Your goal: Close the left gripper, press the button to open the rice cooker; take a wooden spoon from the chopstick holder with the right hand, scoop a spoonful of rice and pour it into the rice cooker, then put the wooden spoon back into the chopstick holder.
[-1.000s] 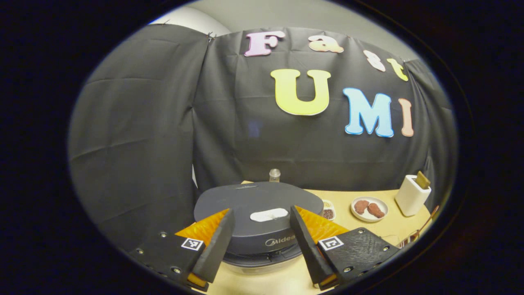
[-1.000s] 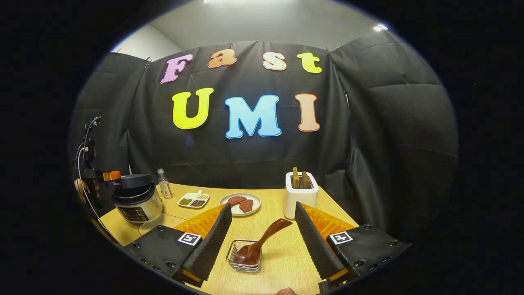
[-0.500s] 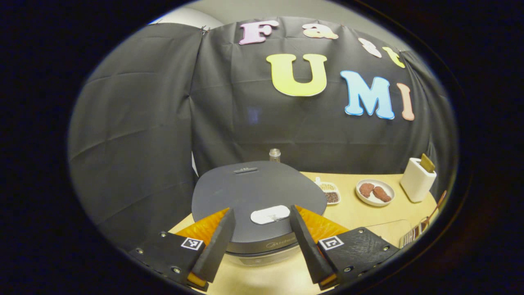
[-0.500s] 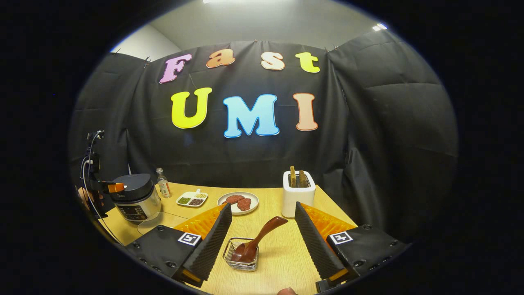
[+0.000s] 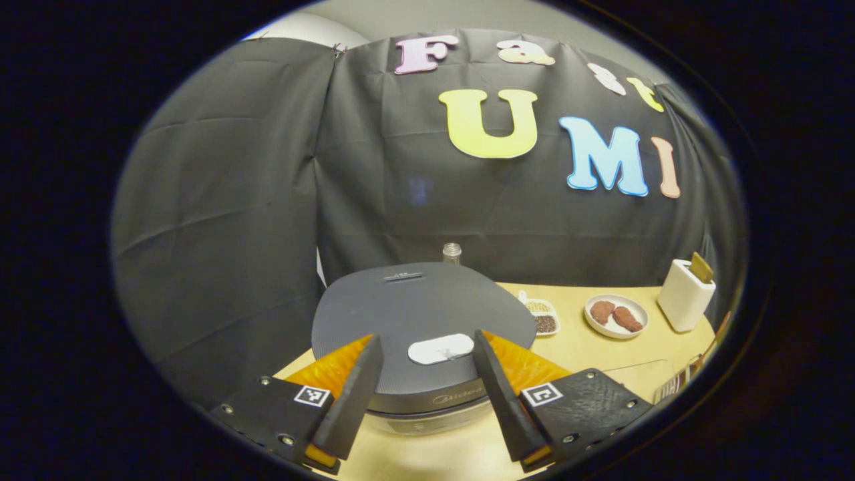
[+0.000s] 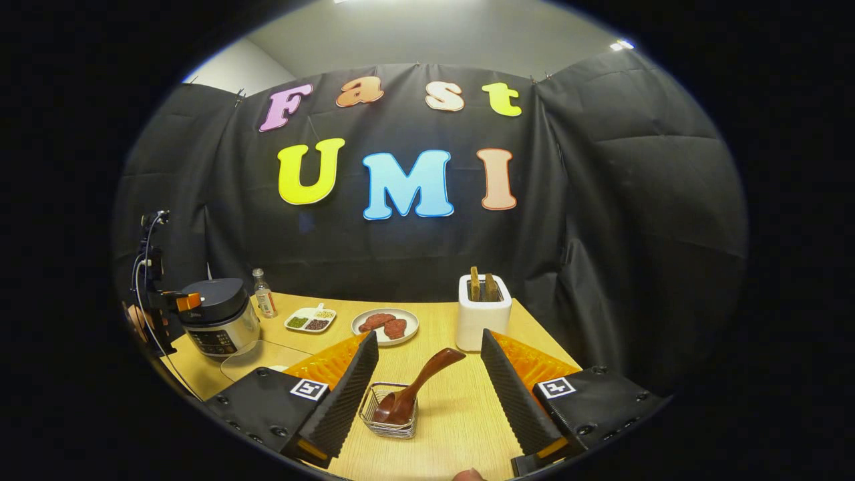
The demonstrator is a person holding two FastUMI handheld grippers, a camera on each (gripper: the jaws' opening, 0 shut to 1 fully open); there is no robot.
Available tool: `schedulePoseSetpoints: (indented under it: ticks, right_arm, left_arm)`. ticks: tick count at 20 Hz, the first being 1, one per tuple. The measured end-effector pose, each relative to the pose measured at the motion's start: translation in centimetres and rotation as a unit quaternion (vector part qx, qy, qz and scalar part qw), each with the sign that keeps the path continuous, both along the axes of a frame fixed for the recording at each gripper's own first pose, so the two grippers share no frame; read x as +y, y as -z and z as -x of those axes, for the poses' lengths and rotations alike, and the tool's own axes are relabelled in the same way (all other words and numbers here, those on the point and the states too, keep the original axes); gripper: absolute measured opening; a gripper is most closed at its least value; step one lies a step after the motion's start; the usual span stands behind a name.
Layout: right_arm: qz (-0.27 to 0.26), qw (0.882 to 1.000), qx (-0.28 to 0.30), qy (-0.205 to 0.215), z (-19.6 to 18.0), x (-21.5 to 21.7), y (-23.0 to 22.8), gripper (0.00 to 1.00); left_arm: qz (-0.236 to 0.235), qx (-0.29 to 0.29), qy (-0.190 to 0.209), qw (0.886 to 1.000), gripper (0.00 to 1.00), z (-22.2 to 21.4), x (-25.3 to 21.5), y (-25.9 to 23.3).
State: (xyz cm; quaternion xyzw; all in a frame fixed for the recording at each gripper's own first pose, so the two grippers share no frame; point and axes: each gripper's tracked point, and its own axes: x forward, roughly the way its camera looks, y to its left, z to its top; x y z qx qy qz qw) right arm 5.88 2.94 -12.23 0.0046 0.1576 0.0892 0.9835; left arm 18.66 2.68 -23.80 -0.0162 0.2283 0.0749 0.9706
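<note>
The left gripper (image 5: 422, 394) hangs over the dark grey round rice cooker (image 5: 421, 321) at the left end of the pale wooden surface (image 5: 601, 354), fingers spread wide and holding nothing. The pale oval button (image 5: 441, 349) lies straight ahead between them, just beyond the tips, so by my read they must close before pressing down. The lid is still down. Over on the right, the right gripper (image 6: 427, 394) is open and empty too. The dark brown wooden spoon (image 6: 417, 387) leans in the small wire chopstick holder (image 6: 389, 421) near the front edge, handle slanting up and to the right between those fingers.
</note>
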Motion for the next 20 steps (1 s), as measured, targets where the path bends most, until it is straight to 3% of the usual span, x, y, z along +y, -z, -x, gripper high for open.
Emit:
schedulePoseSetpoints:
  ticks: [12, 16, 20]
  right_arm:
    - [-0.001, 1.000, -0.003, -0.002, -0.5, 0.3, -0.4, 0.98]
    - [-0.008, 1.000, -0.011, -0.001, -0.7, 0.0, -1.0, 0.98]
    - [-0.013, 1.000, -0.026, -0.006, -0.8, -0.3, -2.0, 0.98]
  left_arm:
    - [-0.008, -0.043, 0.004, 0.999, 0.87, -0.1, -0.6, -0.5]
    - [0.006, -0.065, 0.004, 0.998, 0.85, -0.4, -1.0, -2.6]
    - [-0.011, -0.095, 0.019, 0.995, 0.86, -0.3, -2.3, -5.9]
